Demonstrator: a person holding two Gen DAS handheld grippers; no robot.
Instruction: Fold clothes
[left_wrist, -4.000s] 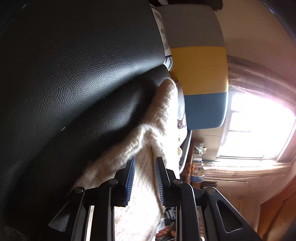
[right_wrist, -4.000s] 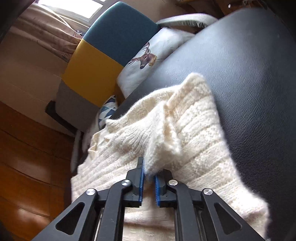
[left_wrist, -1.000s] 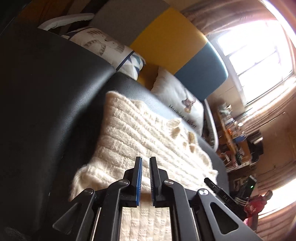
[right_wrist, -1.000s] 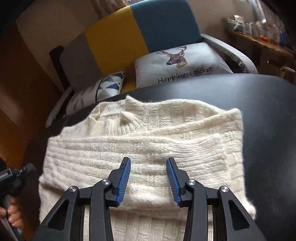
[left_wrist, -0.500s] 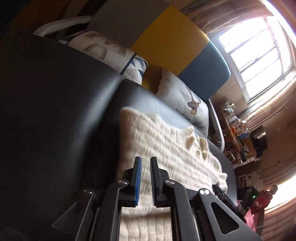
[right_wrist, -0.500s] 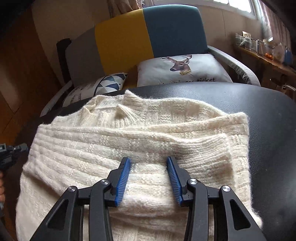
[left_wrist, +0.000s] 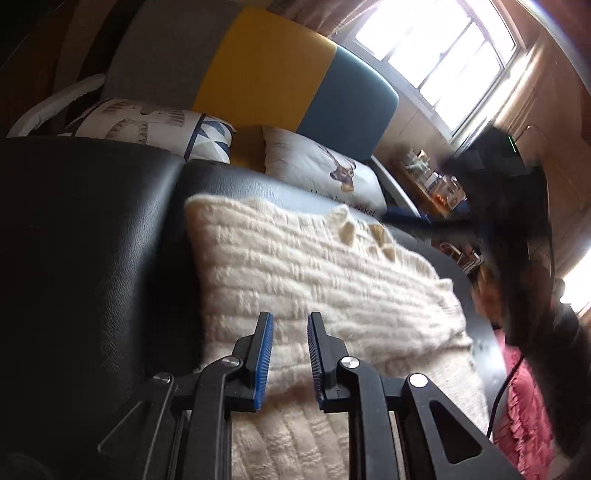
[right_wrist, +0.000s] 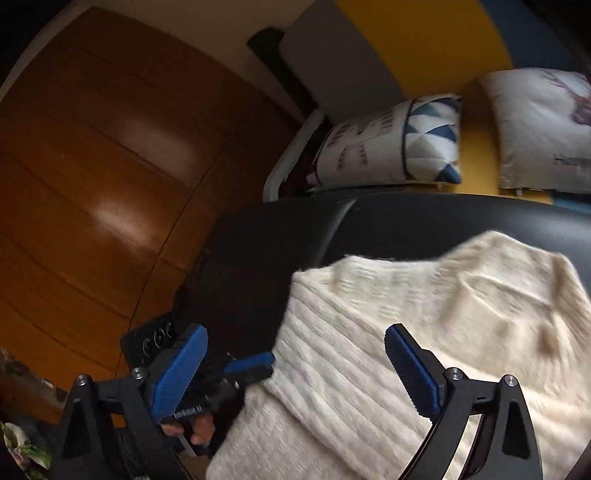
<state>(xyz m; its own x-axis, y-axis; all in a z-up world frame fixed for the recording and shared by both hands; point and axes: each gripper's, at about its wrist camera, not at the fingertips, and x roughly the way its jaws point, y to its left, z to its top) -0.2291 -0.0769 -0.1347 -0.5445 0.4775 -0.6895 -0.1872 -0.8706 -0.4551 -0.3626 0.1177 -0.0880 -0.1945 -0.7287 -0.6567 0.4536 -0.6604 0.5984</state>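
A cream knitted sweater (left_wrist: 317, 273) lies folded on a black leather seat (left_wrist: 92, 236), its long axis running from the near edge of the seat toward the armchair (left_wrist: 280, 74) behind it, its knit ribs running across that line. The sweater's far edge, where small knitted points stand up, faces the armchair, whose back is grey, yellow and teal.

The left hand-held gripper (left_wrist: 290, 354) hovers low at the sweater's near end, its blue-padded fingers (left_wrist: 263, 354) a narrow gap apart with cream knit visible between them; whether the pads touch the fabric cannot be told. From the right wrist camera the same left hand-held gripper (right_wrist: 247, 363) sits at the sweater's (right_wrist: 424, 354) left edge, a person's fingertips (right_wrist: 199, 434) curled on its handle.

The right hand-held gripper (right_wrist: 295, 369) is spread wide above the sweater, gripping nothing.

On the armchair, beyond the sweater, rest a triangle-patterned cushion (left_wrist: 155, 125) and a white cushion (left_wrist: 321, 173) printed with a deer head; a line of dark lettering runs below the deer, only partly visible and ending in what reads as "ticket". A wooden floor (right_wrist: 92, 166) lies left of the seat.
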